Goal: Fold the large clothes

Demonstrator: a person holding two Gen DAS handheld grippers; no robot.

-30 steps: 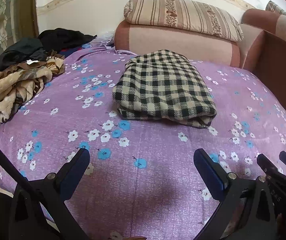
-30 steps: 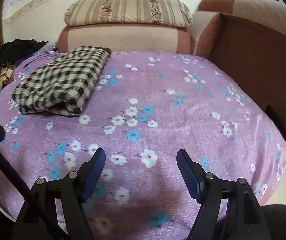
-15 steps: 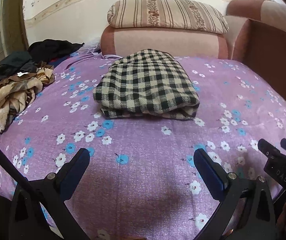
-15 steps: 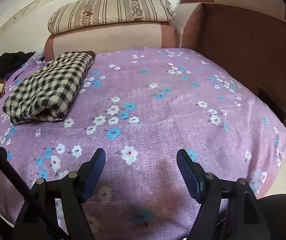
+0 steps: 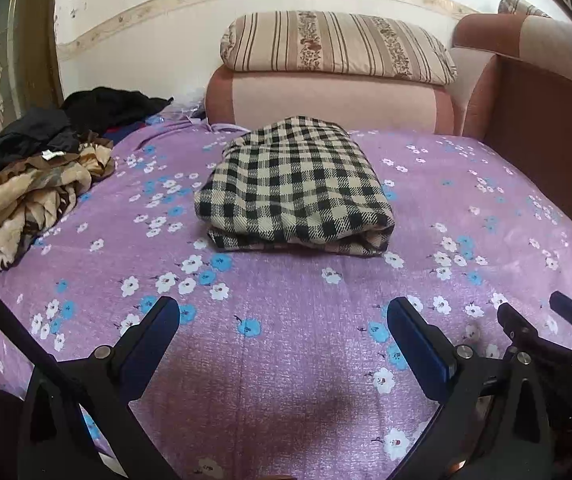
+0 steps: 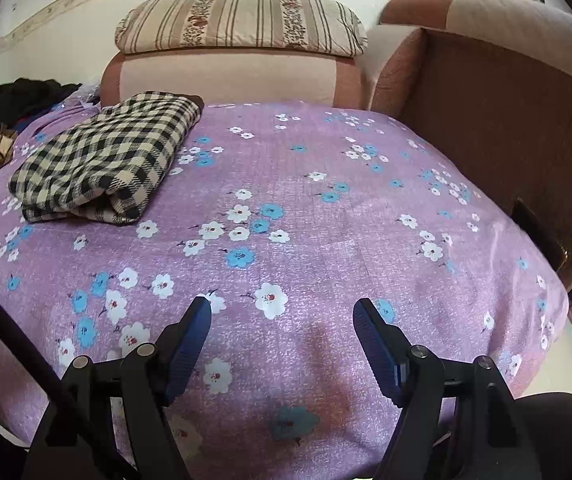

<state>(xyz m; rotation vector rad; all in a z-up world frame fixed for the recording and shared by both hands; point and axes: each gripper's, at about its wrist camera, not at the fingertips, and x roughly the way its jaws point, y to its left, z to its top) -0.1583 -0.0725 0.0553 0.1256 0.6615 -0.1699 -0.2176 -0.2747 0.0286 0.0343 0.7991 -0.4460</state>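
Jaws of both grippers gape empty (checked garment [image 5: 293, 184] folded, well ahead).

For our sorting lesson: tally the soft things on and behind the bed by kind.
Folded checked garment: 1
Unfolded clothes heap: 1
Striped pillow: 1
Floral bedsheet: 1
Total: 4
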